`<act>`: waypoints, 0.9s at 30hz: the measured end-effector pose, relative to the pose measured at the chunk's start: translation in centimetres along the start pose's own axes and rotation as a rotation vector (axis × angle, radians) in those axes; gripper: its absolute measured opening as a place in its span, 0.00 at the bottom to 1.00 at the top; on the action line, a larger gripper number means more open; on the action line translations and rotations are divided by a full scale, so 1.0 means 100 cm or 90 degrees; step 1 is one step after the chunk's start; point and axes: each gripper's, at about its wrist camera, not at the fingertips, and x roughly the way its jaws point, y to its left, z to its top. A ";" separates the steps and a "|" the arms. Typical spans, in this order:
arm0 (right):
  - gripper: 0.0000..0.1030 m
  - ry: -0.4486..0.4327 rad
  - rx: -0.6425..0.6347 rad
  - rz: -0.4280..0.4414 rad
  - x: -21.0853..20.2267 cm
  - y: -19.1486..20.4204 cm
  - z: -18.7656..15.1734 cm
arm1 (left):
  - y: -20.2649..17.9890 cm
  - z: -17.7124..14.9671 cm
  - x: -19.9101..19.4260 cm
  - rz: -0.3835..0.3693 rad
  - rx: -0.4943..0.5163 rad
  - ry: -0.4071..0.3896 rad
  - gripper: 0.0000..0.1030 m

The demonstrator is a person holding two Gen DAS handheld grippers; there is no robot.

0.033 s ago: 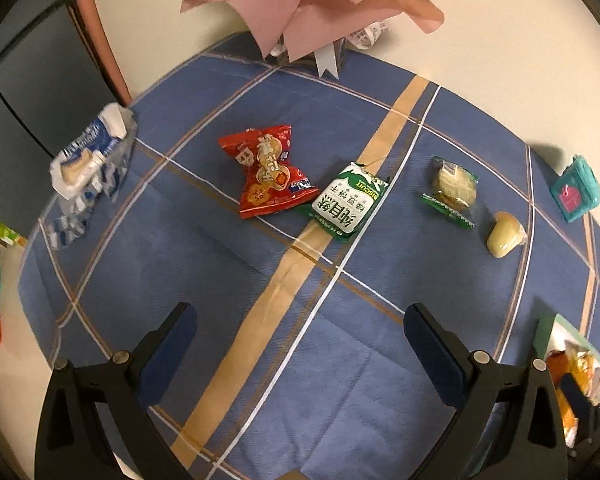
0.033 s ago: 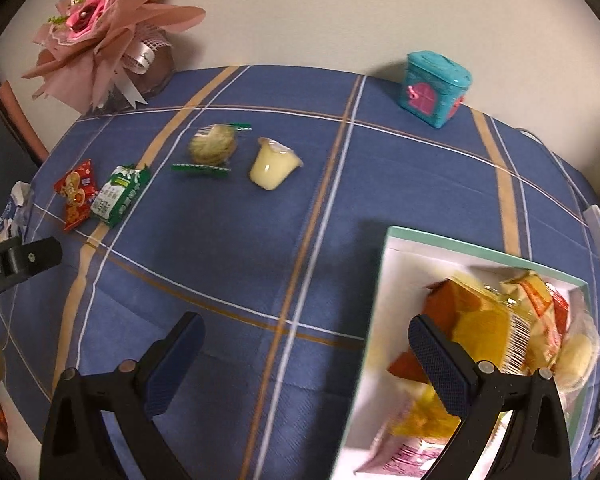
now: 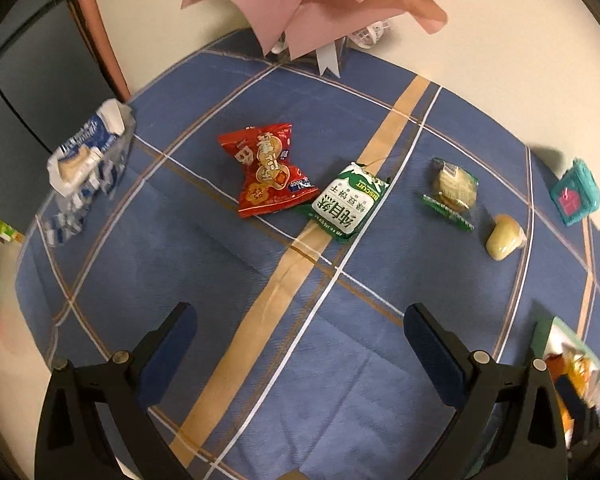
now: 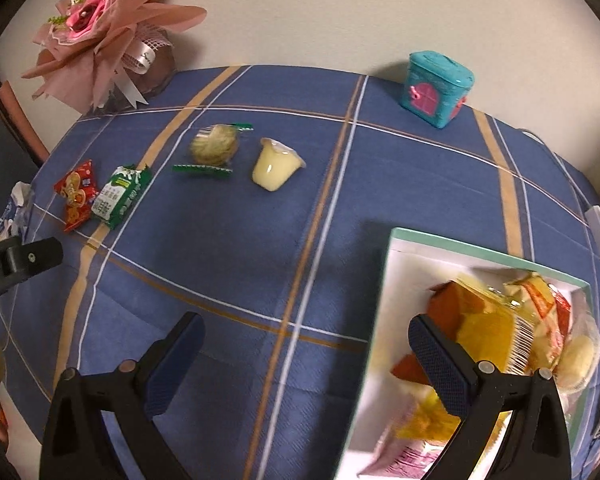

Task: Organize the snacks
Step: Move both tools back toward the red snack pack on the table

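Note:
On the blue plaid cloth lie a red snack packet, a green-and-white biscuit packet, a clear-wrapped cookie with green ends and a pale yellow jelly cup. The right wrist view shows them too: red packet, biscuit packet, cookie, jelly cup. My left gripper is open and empty, hovering in front of the packets. My right gripper is open and empty at the left edge of a white tray with a green rim that holds several snacks.
A pink paper bouquet stands at the back left by the wall. A teal toy house box stands at the back right. A crumpled blue-and-white wrapper lies at the cloth's left edge. The tray also shows in the left wrist view.

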 end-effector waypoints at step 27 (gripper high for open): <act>1.00 -0.020 0.033 0.052 0.064 0.011 0.093 | 0.029 0.114 0.070 -0.046 0.084 0.000 0.99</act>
